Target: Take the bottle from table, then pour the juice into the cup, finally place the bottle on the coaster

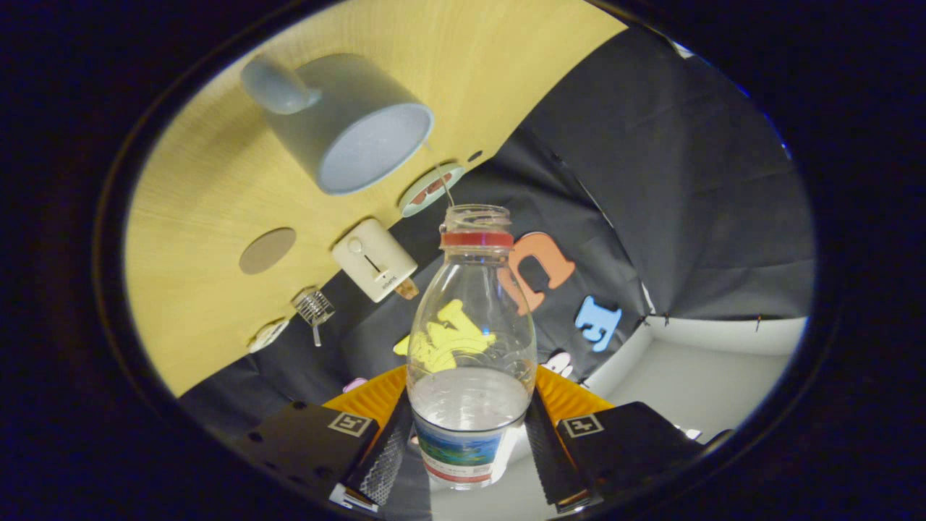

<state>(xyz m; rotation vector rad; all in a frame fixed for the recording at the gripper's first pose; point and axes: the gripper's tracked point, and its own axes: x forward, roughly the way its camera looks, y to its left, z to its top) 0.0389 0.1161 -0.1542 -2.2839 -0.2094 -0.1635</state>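
My gripper (469, 434) is shut on a clear plastic bottle (470, 325), with one finger pressing on each side of its lower body by the label. The bottle has a red neck ring and an uncapped mouth, and some pale liquid sits in its lower part. The whole scene looks rolled, so the bottle is tipped over relative to the table. Its mouth points toward a grey-blue mug (347, 123) standing on the wooden table (217, 166) beyond the fingers. A thin thread of liquid runs from the mouth toward the mug's rim. A round brown coaster (267, 250) lies on the table beside the mug.
A white boxy appliance (374, 259) stands near the table's edge, with a wire whisk (313, 307) and a small white dish (268, 335) past it. A small round dish (432, 189) lies close to the mug. Black cloth walls the booth behind.
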